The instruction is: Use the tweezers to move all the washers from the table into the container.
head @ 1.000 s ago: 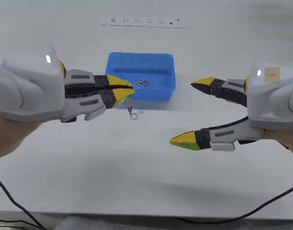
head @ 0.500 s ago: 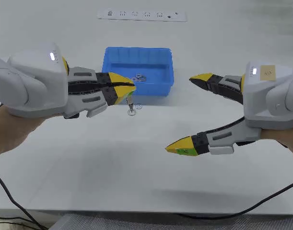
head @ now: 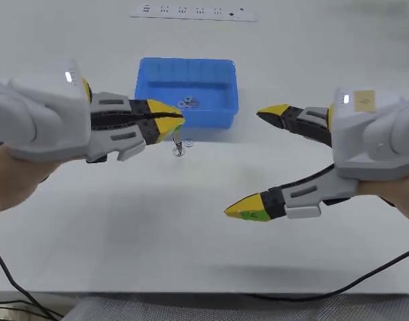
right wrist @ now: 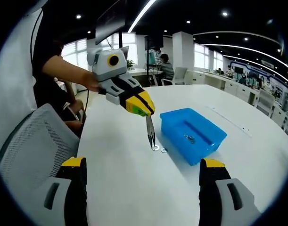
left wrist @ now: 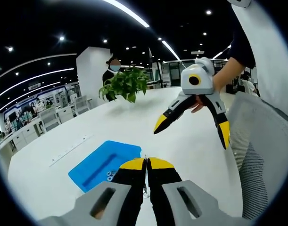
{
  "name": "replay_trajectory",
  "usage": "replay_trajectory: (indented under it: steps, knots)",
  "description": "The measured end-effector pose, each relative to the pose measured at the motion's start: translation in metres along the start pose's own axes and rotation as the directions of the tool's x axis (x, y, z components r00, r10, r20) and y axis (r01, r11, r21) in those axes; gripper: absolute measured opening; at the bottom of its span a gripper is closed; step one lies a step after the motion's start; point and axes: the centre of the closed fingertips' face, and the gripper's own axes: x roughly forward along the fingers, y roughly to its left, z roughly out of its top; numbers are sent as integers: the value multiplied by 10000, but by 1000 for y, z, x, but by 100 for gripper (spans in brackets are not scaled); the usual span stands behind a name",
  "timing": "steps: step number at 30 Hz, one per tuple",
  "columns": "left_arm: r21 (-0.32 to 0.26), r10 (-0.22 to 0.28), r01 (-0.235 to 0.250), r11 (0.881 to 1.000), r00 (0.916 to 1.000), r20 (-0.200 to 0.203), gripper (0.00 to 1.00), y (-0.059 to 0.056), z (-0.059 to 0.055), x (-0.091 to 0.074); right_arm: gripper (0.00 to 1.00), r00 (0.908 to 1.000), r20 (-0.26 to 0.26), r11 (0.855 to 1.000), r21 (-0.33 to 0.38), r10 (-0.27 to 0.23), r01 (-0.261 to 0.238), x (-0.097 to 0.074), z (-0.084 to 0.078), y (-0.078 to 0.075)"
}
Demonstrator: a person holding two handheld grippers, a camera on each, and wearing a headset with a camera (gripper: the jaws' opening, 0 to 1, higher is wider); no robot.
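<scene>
My left gripper (head: 178,124) is shut on thin metal tweezers (head: 178,142) that hang tip-down to the white table. The tips rest at one washer (head: 178,153), and a second washer (head: 189,142) lies just beside it. Behind them stands the blue container (head: 150,93) with a few washers (head: 187,103) inside. In the right gripper view the tweezers (right wrist: 151,132) point down at the two table washers (right wrist: 156,148), in front of the container (right wrist: 205,123). My right gripper (head: 248,164) hovers open to the right, with nothing between its fingers. The left gripper view shows shut jaws over the container (left wrist: 94,165).
A white power strip (head: 194,12) lies at the table's far edge. A black cable (head: 365,281) runs along the near edge at the right. A grey mesh chair (right wrist: 26,141) stands beside the table, and people sit farther off in the office.
The head camera has shifted, so everything sits slightly higher and to the left. The tweezers' tips stay at the same washer. My right gripper has dropped a little nearer to me.
</scene>
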Motion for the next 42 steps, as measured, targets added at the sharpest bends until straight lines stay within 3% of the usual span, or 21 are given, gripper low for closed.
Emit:
replay_trajectory:
  steps: [5, 7, 11, 13, 17, 24, 34, 42]
  knots:
    - [20, -26, 26, 10000, 9999, -150, 5, -1, -6, 2, 100, 9994, -293, 9998, 75, 210, -208, 3, -7, 5]
    - [-54, 35, -35, 10000, 10000, -38, 5, -1, -7, -1, 100, 9989, -390, 9997, -10, 255, -255, 4, -9, 7]
    - [-125, -92, 91, 9999, 9999, -46, 5, -1, -6, -2, 100, 9991, -303, 9995, 94, 298, -295, 6, -7, 7]
    - [-330, -214, 211, 9992, 9997, -114, 5, -1, -5, -2, 99, 9991, -315, 9996, 82, 282, -279, 7, -6, 7]
    - [-209, -195, 186, 9996, 9988, -458, 5, 6, -6, -2, 97, 9994, -204, 9996, 147, 262, -259, 14, 0, 1]
    - [-173, -477, 467, 9988, 9971, -595, 5, 5, -3, 4, 78, 9984, 322, 9979, 438, 465, -479, 36, 22, -8]
    - [-347, -755, 731, 9967, 9943, -751, 5, 7, -6, -1, 54, 9899, -278, 9898, -283, 1389, -1397, 79, 23, -13]
    - [-417, -913, 884, 9952, 9930, -744, 5, 5, -7, 1, 38, 9796, -681, 9790, -641, 1892, -1936, 99, 20, -13]
